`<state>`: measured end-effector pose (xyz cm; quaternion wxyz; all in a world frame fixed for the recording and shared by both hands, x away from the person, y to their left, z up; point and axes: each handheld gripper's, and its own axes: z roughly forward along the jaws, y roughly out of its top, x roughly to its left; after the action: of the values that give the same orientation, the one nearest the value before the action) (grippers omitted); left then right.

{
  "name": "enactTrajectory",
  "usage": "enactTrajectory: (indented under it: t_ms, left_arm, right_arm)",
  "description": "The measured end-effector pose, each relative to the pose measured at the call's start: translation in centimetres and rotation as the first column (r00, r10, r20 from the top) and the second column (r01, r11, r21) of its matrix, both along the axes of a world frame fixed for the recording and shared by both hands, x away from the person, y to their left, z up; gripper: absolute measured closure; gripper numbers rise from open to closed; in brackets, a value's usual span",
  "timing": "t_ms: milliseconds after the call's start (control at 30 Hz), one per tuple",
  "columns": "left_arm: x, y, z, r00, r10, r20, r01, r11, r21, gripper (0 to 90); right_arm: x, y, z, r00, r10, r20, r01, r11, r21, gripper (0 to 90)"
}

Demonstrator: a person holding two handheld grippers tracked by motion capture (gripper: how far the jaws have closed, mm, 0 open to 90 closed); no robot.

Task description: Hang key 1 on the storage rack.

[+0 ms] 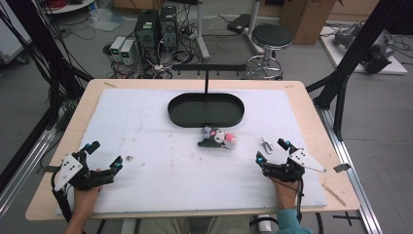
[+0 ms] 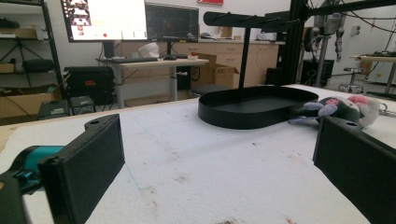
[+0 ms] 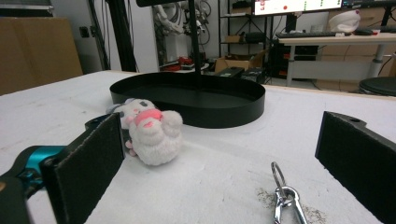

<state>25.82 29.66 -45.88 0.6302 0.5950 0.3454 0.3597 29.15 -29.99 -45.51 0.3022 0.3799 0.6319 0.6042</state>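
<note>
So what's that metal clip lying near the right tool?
The clip is a small silvery snap hook of shiny metal with a ring at its far end. It lies flat on the white mat, just ahead of the open right tool, touching nothing else. The plush toys lie apart from it.
</note>
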Motion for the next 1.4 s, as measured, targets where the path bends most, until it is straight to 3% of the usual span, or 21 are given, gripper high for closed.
enactTrajectory:
  t_ms: [433, 733, 967, 1133, 1300, 1333, 1367, 1400]
  left_arm:
    - [0.0, 0.0, 0.0, 1.0, -0.001, -0.001, 0.001, 1.0, 0.0, 2.3]
    - [0.0, 0.0, 0.0, 1.0, -0.001, -0.001, 0.001, 1.0, -0.001, 2.3]
    - [0.1, 0.0, 0.0, 1.0, 0.0, -0.003, 0.0, 1.0, -0.002, 2.3]
    - [0.1, 0.0, 0.0, 1.0, 0.001, -0.007, -0.001, 1.0, -0.002, 2.3]
    - [0.1, 0.0, 0.0, 1.0, 0.001, -0.007, -0.001, 1.0, 0.0, 2.3]
    - [0.1, 0.0, 0.0, 1.0, 0.002, -0.006, -0.002, 1.0, 0.001, 2.3]
    - [0.1, 0.0, 0.0, 1.0, 0.001, -0.006, -0.001, 1.0, 0.001, 2.3]
    - [0.1, 0.0, 0.0, 1.0, 0.001, -0.006, -0.001, 1.0, 0.0, 2.3]
  right_arm:
    - [0.1, 0.0, 0.0, 0.9999, -0.001, -0.01, 0.001, 1.0, 0.001, 0.7]
    - [0.3, 0.2, 0.2, 0.9996, 0.005, -0.026, -0.006, 0.999, -0.034, 0.7]
    - [0.2, 0.0, 2.9, 0.9988, 0.031, -0.037, -0.034, 0.996, -0.087, 0.7]
    - [0.6, -0.3, 5.9, 0.9952, 0.086, -0.047, -0.092, 0.985, -0.145, 0.7]
    - [1.3, -0.2, 7.6, 0.9889, 0.133, -0.066, -0.144, 0.971, -0.192, 0.7]
    - [1.7, -0.1, 8.3, 0.9817, 0.164, -0.097, -0.181, 0.96, -0.215, 0.7]
    - [1.7, -0.1, 8.3, 0.9817, 0.164, -0.097, -0.181, 0.96, -0.215, 0.7]
    - [2.4, 0.1, 9.0, 0.9696, 0.204, -0.136, -0.231, 0.943, -0.237, 0.7]
